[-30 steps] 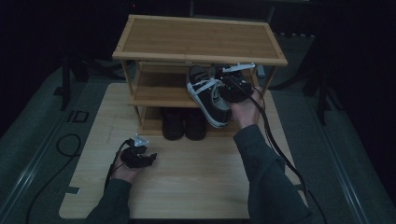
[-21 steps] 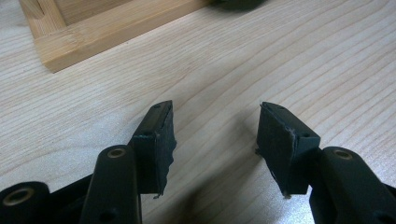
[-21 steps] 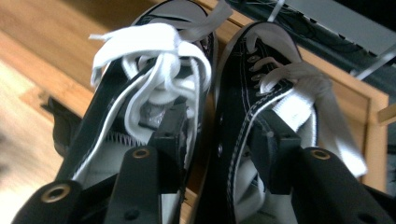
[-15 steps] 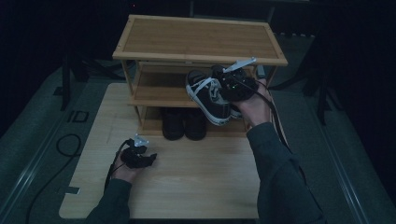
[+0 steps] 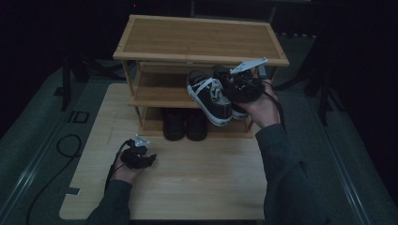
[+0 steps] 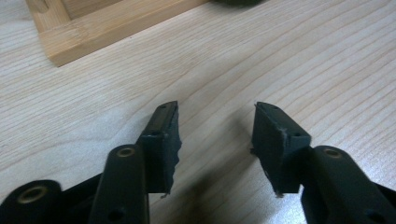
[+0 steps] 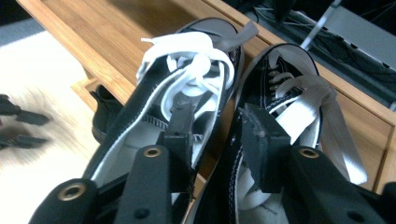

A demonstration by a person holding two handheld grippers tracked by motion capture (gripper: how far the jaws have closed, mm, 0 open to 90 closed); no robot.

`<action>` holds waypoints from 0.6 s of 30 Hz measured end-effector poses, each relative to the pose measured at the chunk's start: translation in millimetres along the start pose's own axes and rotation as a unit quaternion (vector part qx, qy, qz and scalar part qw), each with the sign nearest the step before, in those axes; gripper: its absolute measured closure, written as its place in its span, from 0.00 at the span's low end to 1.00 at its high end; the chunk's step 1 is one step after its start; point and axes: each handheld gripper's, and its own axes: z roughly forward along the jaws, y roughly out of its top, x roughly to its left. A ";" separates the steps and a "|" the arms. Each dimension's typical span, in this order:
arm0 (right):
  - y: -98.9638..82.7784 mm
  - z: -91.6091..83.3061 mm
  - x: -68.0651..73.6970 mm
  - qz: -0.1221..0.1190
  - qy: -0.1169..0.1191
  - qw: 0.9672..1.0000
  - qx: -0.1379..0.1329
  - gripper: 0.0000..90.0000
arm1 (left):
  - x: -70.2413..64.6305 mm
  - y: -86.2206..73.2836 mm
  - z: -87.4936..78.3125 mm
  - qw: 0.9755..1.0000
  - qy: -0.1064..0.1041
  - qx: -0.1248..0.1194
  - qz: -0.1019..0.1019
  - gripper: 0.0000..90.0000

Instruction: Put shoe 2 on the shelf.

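My right gripper (image 7: 215,135) has just been closing, one jaw inside each of the two black canvas sneakers with white laces (image 5: 211,93), apparently pinching their inner walls, above the bamboo rack's middle shelf (image 5: 159,89). My left gripper (image 6: 215,140) rests open and empty over the pale wooden tabletop (image 6: 303,56).

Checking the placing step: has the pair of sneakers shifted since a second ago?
Yes. The sneakers, pinched by the right gripper, went slightly up and right against the shelf rack.
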 end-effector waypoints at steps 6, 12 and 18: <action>-1.0 -6.0 0.9 0.000 0.018 1.000 -0.010 0.83 | -2.1 8.6 -8.6 1.000 -0.017 -0.011 0.007 0.63; -2.7 -14.3 1.7 -0.009 0.028 0.999 -0.025 0.92 | -6.4 18.4 -19.0 0.998 -0.034 -0.035 0.027 0.74; -4.7 -21.2 3.3 -0.018 0.025 0.999 -0.021 0.97 | -9.0 30.1 -25.7 0.997 -0.050 -0.041 0.038 0.82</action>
